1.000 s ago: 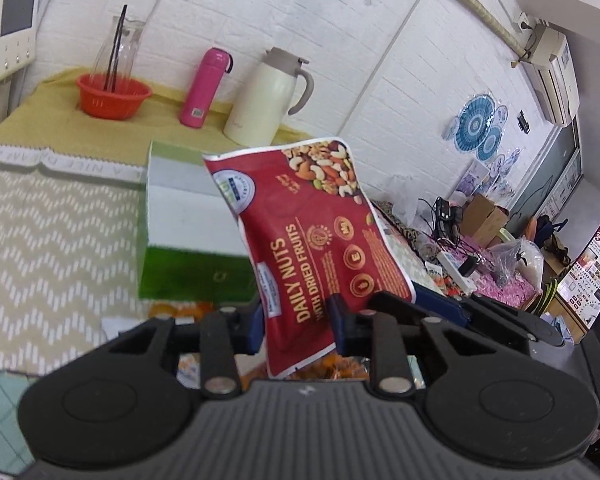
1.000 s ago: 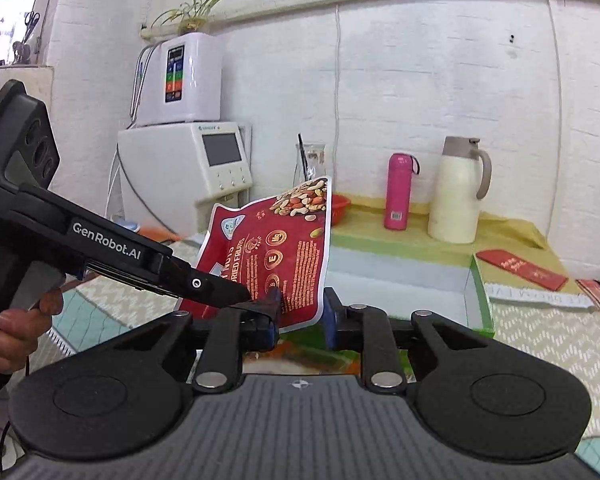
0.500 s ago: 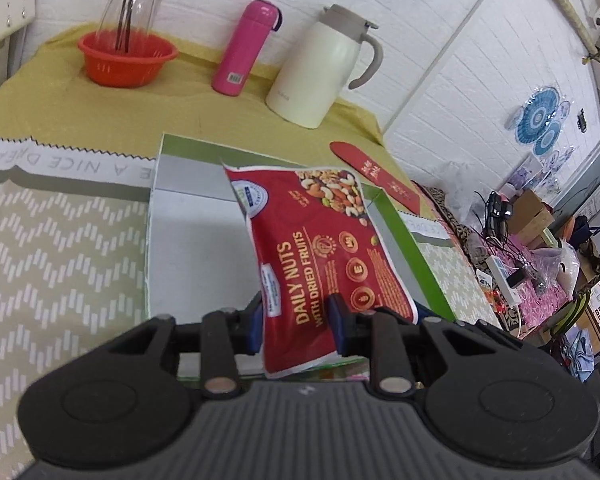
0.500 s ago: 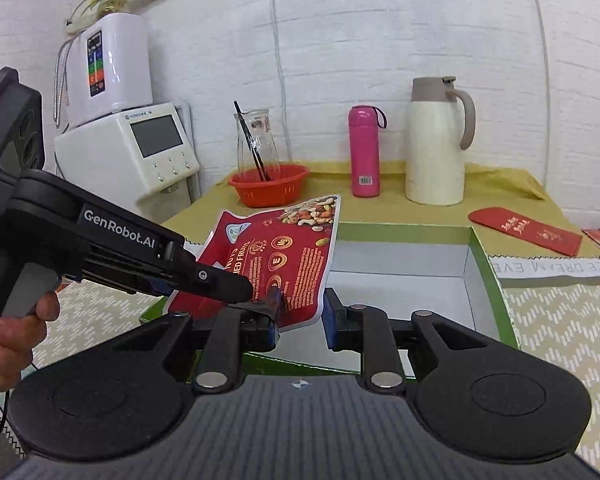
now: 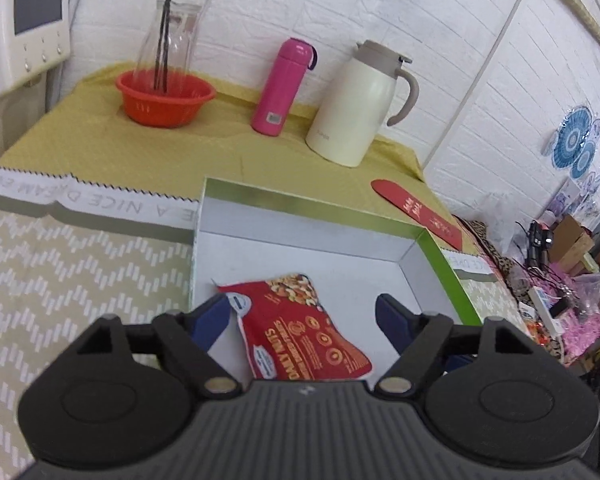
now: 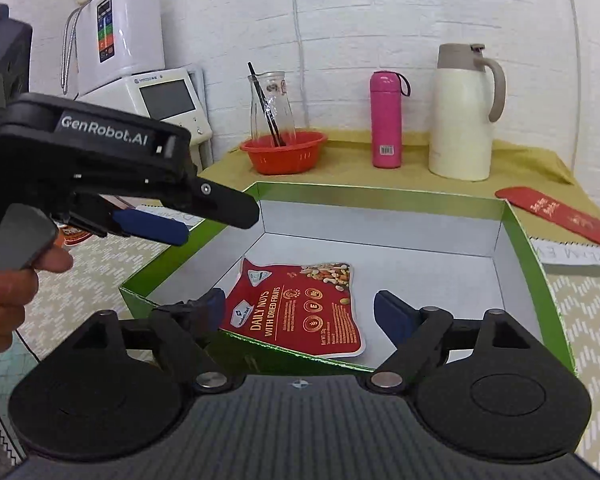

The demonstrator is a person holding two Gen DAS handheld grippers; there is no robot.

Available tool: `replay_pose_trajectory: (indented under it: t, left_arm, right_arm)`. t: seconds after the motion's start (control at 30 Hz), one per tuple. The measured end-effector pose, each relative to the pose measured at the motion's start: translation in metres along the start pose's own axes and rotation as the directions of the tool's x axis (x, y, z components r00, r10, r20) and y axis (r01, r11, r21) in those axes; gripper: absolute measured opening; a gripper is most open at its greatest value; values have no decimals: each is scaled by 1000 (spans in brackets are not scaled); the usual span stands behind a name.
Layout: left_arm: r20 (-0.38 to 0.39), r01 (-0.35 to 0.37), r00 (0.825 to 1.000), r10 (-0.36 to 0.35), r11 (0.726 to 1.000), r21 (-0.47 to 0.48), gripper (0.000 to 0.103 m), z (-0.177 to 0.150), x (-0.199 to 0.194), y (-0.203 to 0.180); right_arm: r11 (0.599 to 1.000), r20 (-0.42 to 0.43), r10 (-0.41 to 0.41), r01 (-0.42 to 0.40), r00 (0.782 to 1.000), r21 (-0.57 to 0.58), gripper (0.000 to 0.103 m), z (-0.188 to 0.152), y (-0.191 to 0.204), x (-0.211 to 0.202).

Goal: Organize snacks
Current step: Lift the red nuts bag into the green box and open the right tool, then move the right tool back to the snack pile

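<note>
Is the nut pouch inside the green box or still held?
Inside: the nut pouch lies flat on the green box floor, with both grippers' jaws spread clear of it.

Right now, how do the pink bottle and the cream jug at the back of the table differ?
The pink bottle is slim and straight-sided; the cream jug is much wider and taller. The bottle carries a thin dark strap loop at its cap, while the jug has a large curved handle and a grey-beige lid with a spout. The bottle shows a small barcode label low down; the jug's side looks plain. Both stand upright on the yellow cloth by the white brick wall.
</note>
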State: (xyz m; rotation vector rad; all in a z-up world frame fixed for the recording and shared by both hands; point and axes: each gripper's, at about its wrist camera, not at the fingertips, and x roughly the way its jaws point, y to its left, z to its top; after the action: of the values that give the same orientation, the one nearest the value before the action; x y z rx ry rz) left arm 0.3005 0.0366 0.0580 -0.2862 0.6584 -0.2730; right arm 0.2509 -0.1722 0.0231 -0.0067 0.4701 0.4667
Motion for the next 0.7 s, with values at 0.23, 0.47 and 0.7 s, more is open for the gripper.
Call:
replay_pose_trajectory:
  t: [0.23,0.47,0.7]
  left_arm:
    - [72,-64,996,57,992,108,93,-14,-32,-21]
    - [88,-17,996,3,989,150,93,-38,-82,-42]
    - [78,51,995,-62,990,133,93,-95,-116,-49]
  right_arm:
    - [1000,-8,-16,16,1000,-3,103,5,5,-25]
    - [996,42,-77,78,996,-31,103,1,15,-83]
    - [996,89,-84,85,992,-7,103,-45,13,-141]
